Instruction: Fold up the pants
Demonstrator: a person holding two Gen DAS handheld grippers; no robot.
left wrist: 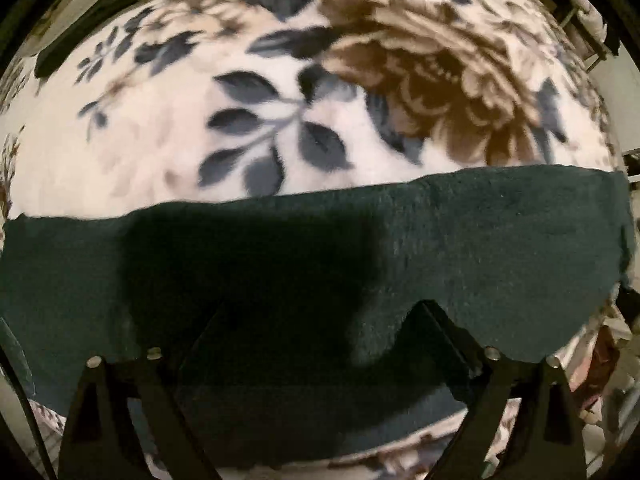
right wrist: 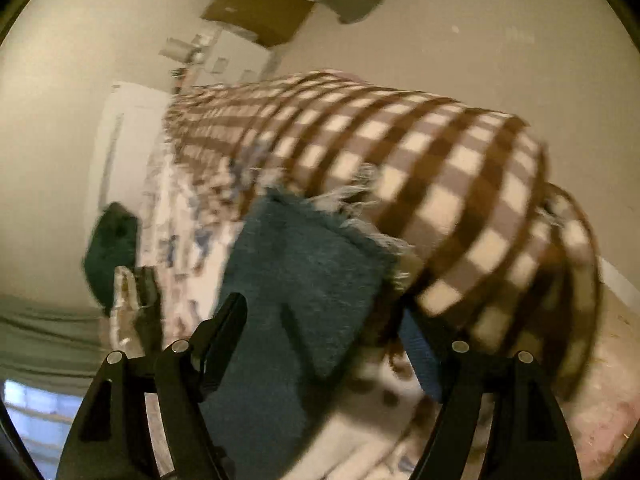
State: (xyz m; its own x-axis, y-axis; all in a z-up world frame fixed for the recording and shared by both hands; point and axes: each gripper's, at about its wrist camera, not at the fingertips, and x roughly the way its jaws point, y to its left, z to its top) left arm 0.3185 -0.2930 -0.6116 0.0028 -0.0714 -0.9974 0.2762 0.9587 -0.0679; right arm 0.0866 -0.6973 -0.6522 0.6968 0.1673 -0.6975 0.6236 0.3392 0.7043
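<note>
The dark green pants (left wrist: 460, 248) lie flat in a wide band across a floral blanket (left wrist: 160, 140). My left gripper (left wrist: 324, 320) is open, its black fingers (left wrist: 436, 320) spread just over the near part of the pants, nothing between them. In the right wrist view, blurred by motion, the pants (right wrist: 304, 272) look teal and show as a folded slab. My right gripper (right wrist: 324, 320) is open, its fingers (right wrist: 224, 328) either side of the slab's near end; whether they touch it I cannot tell.
A brown and cream checked blanket (right wrist: 440, 168) is heaped beside the pants on the bed. Another dark green piece of cloth (right wrist: 112, 248) lies at the bed's left edge. Beige walls, a white door (right wrist: 128, 140) and a cardboard box (right wrist: 260, 16) lie beyond.
</note>
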